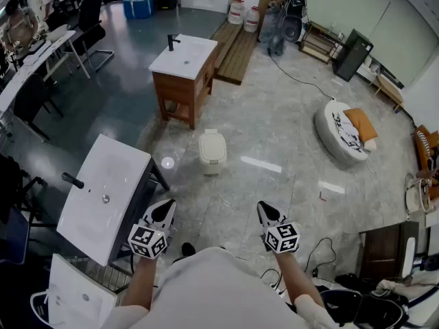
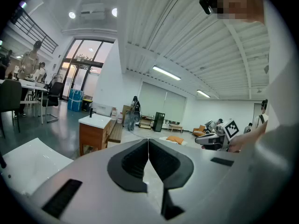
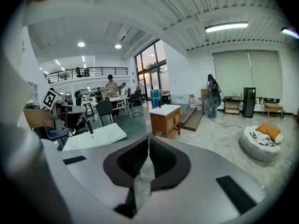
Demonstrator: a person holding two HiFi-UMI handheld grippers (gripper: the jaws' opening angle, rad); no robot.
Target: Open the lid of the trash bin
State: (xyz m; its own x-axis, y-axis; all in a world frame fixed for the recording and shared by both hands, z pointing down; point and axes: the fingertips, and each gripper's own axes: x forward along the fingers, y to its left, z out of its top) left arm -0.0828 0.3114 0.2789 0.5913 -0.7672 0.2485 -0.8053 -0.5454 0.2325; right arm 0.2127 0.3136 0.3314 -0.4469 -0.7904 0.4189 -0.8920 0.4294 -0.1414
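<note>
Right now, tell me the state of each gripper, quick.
Left gripper: closed, jaw tips touching, nothing between them.
Right gripper: closed, jaw tips together, holding nothing.

Head view: high up, steeply down, well above and far from small cream lidded trash bin [image 1: 212,149]. Both gripper views: low, level, facing across room. All three share brown wooden cabinet with white sink top [image 1: 184,81].

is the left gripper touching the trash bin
Apart. The head view shows the left gripper well short of the trash bin, with a stretch of bare floor between its tips and the bin.
</note>
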